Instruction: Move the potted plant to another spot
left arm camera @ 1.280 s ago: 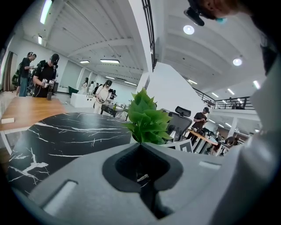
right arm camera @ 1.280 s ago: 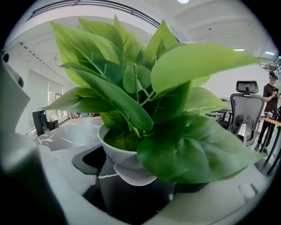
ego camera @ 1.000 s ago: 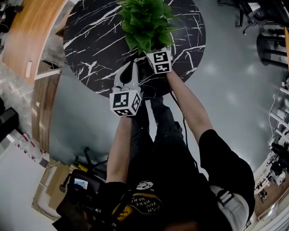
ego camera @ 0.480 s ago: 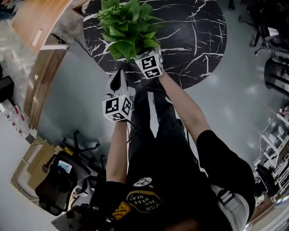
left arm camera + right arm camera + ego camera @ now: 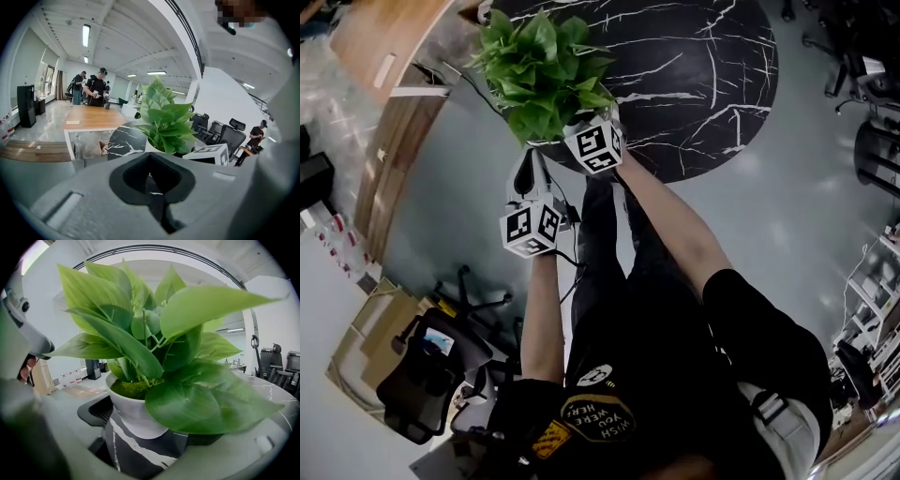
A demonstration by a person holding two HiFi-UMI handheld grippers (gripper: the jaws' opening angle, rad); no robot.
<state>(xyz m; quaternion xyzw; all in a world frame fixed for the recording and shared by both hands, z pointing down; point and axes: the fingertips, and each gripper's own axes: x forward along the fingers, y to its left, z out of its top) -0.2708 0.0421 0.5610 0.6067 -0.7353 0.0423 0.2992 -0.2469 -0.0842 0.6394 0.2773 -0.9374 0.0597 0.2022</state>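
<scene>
The potted plant, broad green leaves in a white pot, hangs at the left edge of the round black marble table. My right gripper is shut on the pot, one pad against its left side. The leaves hide the jaw tips in the head view. My left gripper sits just below and left of the plant, shut with nothing in it. From the left gripper view the plant stands beyond my left gripper, with the right gripper's marker cube beside the pot.
A wooden counter runs along the left. A black office chair and a cardboard box stand on the grey floor at lower left. Beyond a wooden table, people stand; more chairs are on the right.
The plant, held by my right gripper, has travelled from over the table's near middle to its left edge. My left gripper has moved left alongside it.
</scene>
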